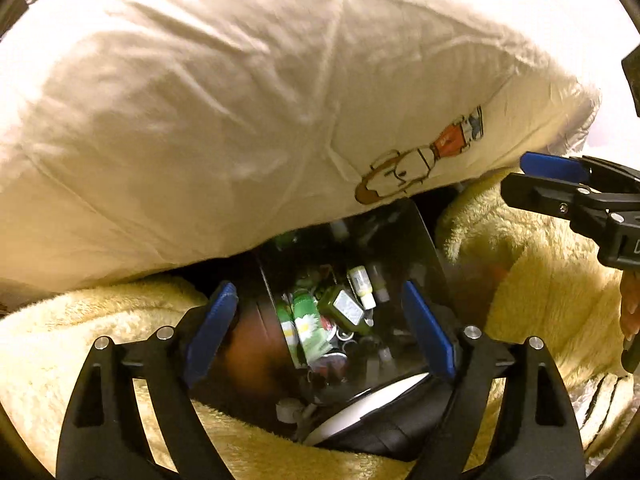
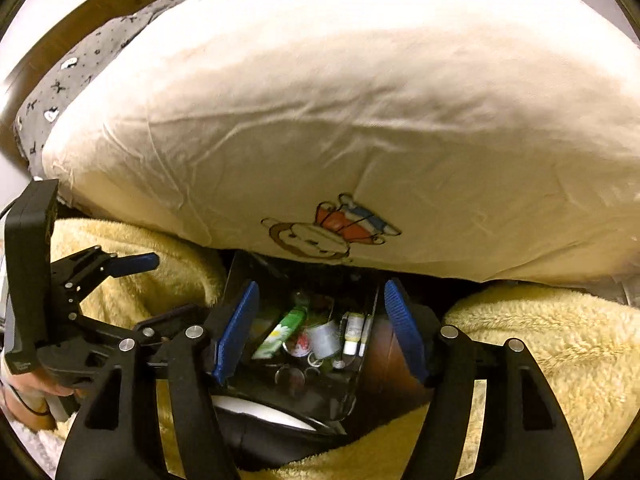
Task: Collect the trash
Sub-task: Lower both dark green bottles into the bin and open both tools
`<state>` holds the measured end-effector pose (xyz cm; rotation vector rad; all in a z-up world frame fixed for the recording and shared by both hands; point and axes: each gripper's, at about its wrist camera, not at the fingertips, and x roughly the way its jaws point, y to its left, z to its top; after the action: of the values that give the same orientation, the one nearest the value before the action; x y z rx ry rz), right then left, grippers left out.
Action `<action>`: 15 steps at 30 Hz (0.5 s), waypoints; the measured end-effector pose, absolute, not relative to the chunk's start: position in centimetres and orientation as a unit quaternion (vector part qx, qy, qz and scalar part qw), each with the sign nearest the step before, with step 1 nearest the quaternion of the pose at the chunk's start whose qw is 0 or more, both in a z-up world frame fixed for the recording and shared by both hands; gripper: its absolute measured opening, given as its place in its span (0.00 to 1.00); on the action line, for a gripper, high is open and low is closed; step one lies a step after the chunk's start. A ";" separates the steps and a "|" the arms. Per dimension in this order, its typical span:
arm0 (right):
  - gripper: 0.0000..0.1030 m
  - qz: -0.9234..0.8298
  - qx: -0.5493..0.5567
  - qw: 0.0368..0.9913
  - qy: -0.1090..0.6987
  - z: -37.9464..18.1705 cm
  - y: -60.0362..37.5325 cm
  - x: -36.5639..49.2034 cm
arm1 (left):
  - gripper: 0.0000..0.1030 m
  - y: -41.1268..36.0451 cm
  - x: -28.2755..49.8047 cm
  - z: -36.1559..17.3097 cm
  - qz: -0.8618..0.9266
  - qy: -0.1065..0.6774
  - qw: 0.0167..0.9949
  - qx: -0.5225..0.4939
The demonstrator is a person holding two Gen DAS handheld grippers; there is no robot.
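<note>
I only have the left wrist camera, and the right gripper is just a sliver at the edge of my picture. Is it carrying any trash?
Observer: No. The right gripper is open with nothing between its fingers, which sit spread either side of the trash bin.
Operator: Is anything lying behind that big pillow? It fills my picture.
Observer: Yes. A grey patterned fabric lies behind the cream pillow, and a brown wooden board shows beyond it.
</note>
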<state>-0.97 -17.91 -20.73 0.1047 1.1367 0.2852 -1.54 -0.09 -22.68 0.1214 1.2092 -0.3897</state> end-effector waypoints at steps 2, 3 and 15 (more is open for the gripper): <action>0.67 0.130 0.053 0.836 0.530 -20.2 -18.2 -1.0 | 0.78 -0.1 -1.4 -22.1 -0.179 0.560 0.807 0.056; 0.68 0.128 0.056 0.839 0.526 -19.9 -18.5 -1.0 | 0.78 -0.1 -1.4 -21.8 -0.178 0.557 0.809 0.057; 0.68 0.110 0.043 0.880 0.460 -14.4 -20.4 -0.2 | 0.78 1.6 0.5 -14.7 -0.170 0.486 0.855 0.058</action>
<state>-0.22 -20.44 -14.45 0.0890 0.9576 0.2288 0.54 1.63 -14.69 0.1225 1.0217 -0.3575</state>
